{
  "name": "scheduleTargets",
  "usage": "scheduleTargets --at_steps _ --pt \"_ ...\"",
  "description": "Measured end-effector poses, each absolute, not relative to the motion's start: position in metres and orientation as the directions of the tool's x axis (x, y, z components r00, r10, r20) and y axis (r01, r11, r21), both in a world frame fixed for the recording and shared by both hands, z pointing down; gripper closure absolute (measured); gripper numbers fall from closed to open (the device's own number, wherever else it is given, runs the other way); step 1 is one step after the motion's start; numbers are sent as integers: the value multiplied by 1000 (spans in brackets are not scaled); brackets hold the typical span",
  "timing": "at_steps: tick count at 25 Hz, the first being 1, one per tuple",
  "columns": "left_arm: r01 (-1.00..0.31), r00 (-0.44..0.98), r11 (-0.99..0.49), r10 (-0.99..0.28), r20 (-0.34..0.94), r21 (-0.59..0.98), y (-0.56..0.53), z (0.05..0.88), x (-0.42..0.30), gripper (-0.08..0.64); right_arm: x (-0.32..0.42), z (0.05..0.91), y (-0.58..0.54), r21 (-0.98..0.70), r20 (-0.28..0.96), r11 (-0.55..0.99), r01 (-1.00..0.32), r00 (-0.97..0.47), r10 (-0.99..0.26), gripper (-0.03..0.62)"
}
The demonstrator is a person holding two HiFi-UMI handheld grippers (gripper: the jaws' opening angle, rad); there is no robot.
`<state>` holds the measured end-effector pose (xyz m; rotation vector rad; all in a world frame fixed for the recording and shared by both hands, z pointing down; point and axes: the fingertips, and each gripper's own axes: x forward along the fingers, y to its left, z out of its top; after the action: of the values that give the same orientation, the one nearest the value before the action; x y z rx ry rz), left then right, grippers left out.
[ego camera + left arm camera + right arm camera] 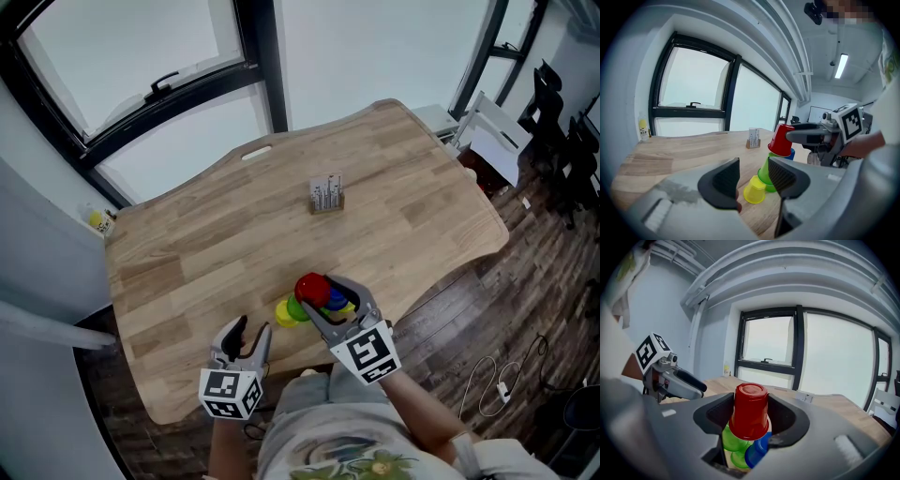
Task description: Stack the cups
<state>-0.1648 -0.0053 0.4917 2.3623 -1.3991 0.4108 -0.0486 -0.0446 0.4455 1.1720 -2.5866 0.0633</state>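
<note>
At the pale wooden counter's (206, 253) lower edge, the right tool (751, 418) was clamped on one inverted red plastic cup (750, 411) above one green (765, 174), one blue (789, 153) and one yellow cup (754, 190), while the left tool (754, 178) stood apart, empty.

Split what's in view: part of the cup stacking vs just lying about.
Job:
- red cup, upside down, gripped in the right tool
- green cup, blue cup and yellow cup, on the table
- left tool, open and empty

Lying about:
- small holder with white pieces, mid-table
- yellow bottle by the window
- chairs and cable, on the floor
</note>
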Motion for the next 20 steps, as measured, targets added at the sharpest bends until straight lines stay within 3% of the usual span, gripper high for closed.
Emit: scheduleTargets --at_steps 11,14,20 --pt "-887 458 -432 -782 423 160 -1 492 -165 357 -39 456 -41 59 312 659 -750 -613 -726 359" --pt "-886 460 -435 -782 421 161 0 491 -163 356 -39 461 -41 44 335 663 -747 -614 -715 316" --pt "-881 471 -440 -783 406 172 3 485 -156 356 -33 465 -32 22 355 661 -750 -612 -707 295"
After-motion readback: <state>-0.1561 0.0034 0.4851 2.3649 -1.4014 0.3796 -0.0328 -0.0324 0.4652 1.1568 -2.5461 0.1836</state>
